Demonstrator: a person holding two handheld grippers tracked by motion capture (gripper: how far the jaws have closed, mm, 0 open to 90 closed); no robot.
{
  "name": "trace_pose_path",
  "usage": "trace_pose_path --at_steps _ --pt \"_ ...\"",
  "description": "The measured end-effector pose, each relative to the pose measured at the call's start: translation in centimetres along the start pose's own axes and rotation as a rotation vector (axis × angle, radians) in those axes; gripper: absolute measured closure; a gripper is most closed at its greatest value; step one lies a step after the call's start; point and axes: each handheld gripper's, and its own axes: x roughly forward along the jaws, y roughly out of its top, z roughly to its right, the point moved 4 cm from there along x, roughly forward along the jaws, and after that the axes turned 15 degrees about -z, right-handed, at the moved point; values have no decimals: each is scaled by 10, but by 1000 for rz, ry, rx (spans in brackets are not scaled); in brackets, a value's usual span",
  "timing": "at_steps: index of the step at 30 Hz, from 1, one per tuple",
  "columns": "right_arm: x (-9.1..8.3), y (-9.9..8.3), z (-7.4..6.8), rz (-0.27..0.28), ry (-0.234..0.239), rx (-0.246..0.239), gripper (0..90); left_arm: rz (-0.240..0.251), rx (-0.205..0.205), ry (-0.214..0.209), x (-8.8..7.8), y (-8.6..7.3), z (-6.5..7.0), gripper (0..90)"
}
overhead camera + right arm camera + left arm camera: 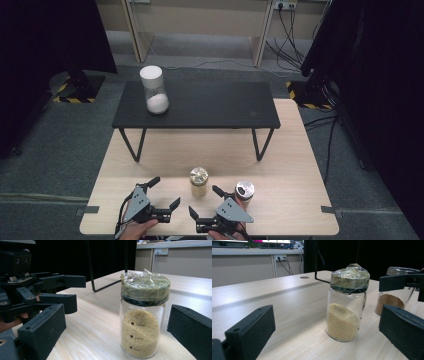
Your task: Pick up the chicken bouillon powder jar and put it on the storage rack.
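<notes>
both tools, the left tool (161, 193) and the right tool (206, 201), stand open on either side of the yellow-grain jar (198, 181), so the approach step is in hand and next one tool must close around this jar.

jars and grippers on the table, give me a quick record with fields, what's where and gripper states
yellow-grain jar: upright on the wooden table, between the two grippers, lid wrapped in clear film
brown-powder jar: upright, at the right gripper's far side
white-lidded jar: on the black bench, white contents
left gripper: open, touching nothing
right gripper: open, touching nothing
contact: neither gripper holds a jar yet
</notes>
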Motion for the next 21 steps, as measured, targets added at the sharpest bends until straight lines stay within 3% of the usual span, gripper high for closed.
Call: trace_pose_path --at_steps 21 --pt "19 4 6 -18 -42 38 37 1 -5 1 -1 0 -1 0"
